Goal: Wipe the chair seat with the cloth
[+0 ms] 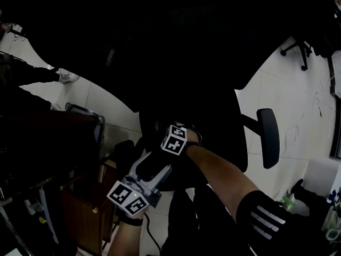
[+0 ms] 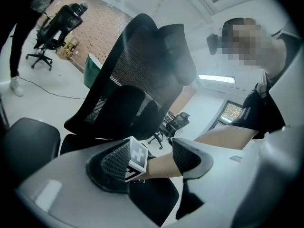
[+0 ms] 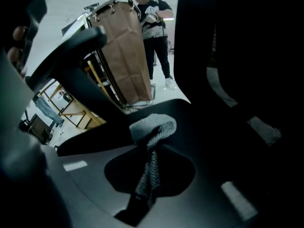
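The black office chair fills the middle of the dark head view, its seat (image 1: 213,137) under my right arm. My right gripper (image 3: 149,148) is shut on a grey cloth (image 3: 153,127), whose bunched end rests on the black seat (image 3: 190,120). In the head view only that gripper's marker cube (image 1: 174,139) shows. My left gripper (image 2: 152,158) is open with nothing held; between its jaws I see the right gripper's cube (image 2: 137,158) and forearm. It sits just left of and below the right one (image 1: 152,169). The mesh backrest (image 2: 142,65) rises behind.
The chair's armrest (image 1: 268,135) sticks out to the right. A wooden cabinet (image 1: 80,207) stands at the lower left. A second chair's base (image 1: 298,49) is at the far right on white floor. A person (image 3: 156,27) stands beside a cart with a brown bag (image 3: 126,56).
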The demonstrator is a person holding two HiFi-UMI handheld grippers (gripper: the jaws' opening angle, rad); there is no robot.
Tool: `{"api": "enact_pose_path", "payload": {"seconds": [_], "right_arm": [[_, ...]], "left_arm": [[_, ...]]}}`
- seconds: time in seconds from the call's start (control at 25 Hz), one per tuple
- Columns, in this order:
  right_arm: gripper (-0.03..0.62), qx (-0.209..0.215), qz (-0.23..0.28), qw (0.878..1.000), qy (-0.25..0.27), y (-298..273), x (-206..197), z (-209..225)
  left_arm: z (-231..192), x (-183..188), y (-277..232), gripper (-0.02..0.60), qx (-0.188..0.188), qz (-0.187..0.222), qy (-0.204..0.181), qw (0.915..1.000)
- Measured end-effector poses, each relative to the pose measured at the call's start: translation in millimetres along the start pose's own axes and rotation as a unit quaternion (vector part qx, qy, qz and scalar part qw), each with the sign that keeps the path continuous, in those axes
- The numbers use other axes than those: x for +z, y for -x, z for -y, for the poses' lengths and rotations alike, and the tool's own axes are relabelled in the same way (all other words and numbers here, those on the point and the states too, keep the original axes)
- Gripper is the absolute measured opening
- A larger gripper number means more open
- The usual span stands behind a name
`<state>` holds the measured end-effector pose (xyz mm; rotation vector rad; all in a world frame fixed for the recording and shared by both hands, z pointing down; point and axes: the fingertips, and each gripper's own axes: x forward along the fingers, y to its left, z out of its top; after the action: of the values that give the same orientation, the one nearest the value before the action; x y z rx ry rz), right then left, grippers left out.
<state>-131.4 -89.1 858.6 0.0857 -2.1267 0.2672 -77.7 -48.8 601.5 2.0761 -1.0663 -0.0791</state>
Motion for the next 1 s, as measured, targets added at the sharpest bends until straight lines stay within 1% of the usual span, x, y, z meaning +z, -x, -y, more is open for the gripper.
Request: {"api": "enact_pose_path", "payload": {"seconds": [0.08,0.16,0.32,0.44,0.52,0.6,0.72,0.8,0.92,1.0], "right_arm": [[0.029,-0.007,-0.008,1.000,-0.009,4,-14,7],[0.029,-0.017,-0.025,0.999,-0.017,13,-36,18],[0.029,-0.052,-0.076,0.995,-0.040,50,-108,49],[0.029,-0.080,-0.100,0.990,-0.058,86,-158,74],[0.028,-0.100,-0.115,0.986,-0.062,111,-186,90],[0.028,-0.120,-0.127,0.983,-0.063,130,-204,105],[0.028,-0.142,-0.131,0.978,-0.079,145,-212,117],[0.028,-0.143,-0.117,0.979,-0.090,146,-204,113],[0.029,-0.114,-0.077,0.986,-0.097,132,-168,85],[0.029,-0.083,-0.050,0.991,-0.091,114,-135,54]], "left_arm": [[2,-1,-1,0.302,-0.003,0.003,0.002,1.0000],[7,-2,-4,0.304,-0.008,0.002,0.004,1.0000],[18,-3,-11,0.303,-0.019,0.001,0.005,0.9998],[26,-6,-15,0.304,-0.026,-0.003,0.005,0.9996],[31,-9,-17,0.303,-0.033,-0.009,0.002,0.9994],[32,-11,-18,0.303,-0.037,-0.013,-0.002,0.9992],[31,-13,-17,0.303,-0.035,-0.015,-0.001,0.9993],[32,-14,-14,0.303,-0.033,-0.016,0.001,0.9993],[33,-16,-6,0.303,-0.029,-0.016,0.004,0.9995],[32,-20,2,0.304,-0.024,-0.019,0.006,0.9995]]}}
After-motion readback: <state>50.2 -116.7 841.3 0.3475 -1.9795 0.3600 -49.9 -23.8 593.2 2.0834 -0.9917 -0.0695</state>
